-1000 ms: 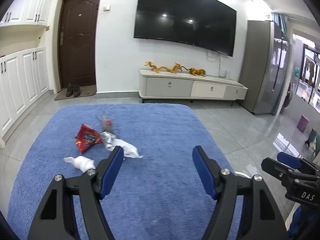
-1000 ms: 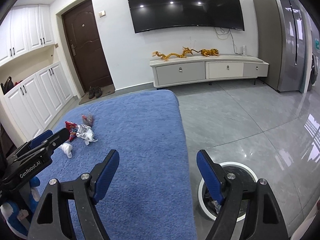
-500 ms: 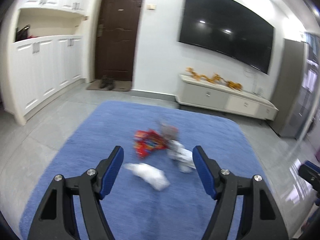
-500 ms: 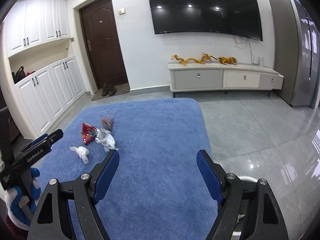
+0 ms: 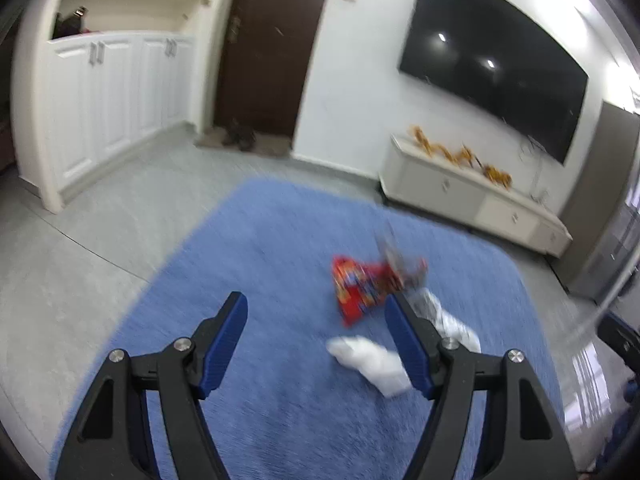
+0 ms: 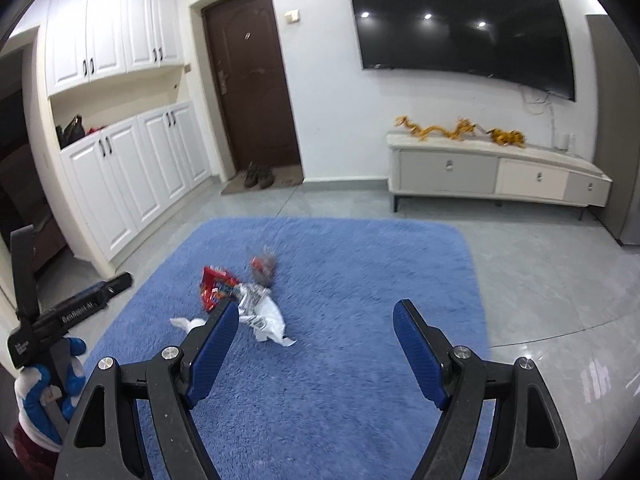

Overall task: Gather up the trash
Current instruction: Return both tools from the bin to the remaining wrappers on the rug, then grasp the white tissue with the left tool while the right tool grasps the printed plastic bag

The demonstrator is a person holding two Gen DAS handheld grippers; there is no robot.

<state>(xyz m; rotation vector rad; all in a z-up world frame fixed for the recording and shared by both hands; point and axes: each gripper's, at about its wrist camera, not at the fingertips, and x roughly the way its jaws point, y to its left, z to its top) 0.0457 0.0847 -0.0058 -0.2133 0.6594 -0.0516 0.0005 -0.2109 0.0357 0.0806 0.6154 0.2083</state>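
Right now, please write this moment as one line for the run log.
task: collect trash | left gripper: open, empty | right gripper: open, empty | red snack bag, white tissue, crumpled paper: on blue rug, not picked

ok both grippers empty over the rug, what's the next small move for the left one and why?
Probably ease the left gripper forward and down onto the white crumpled paper. It is the nearest piece of trash on the blue rug, lying just ahead of the open jaws and toward the right finger, and nothing is gripped yet.

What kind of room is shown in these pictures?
Most likely a home living room by the entrance: a wall-mounted television above a low TV cabinet, a blue rug, and shoes at the front door.
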